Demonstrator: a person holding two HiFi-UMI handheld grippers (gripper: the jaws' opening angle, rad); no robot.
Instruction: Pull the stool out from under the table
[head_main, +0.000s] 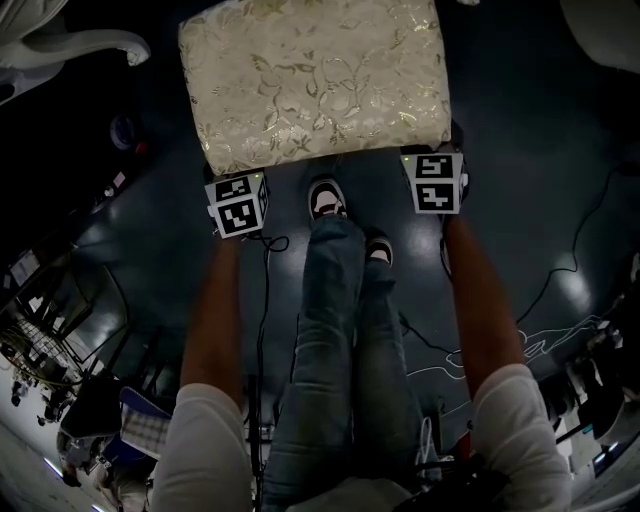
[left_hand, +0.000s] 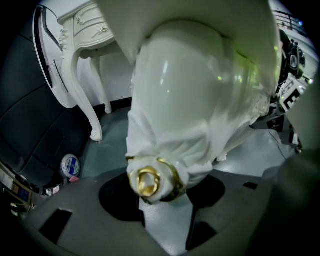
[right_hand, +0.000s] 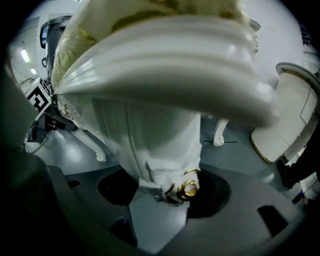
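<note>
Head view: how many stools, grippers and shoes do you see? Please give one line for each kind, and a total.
Stool: 1
Grippers: 2
Shoes: 2
Total: 5

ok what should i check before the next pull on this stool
1. Stool leg between the jaws of the left gripper: ok.
2. Other stool leg between the jaws of the right gripper: ok.
3. Pads pressing on both legs: cannot tell.
4. Stool seat clear of the table: ok, they stand apart.
5. Shoe out of the stool's way: not ok, it sits at the seat's near edge.
6. Floor free of cable: not ok, one lies at the right.
</note>
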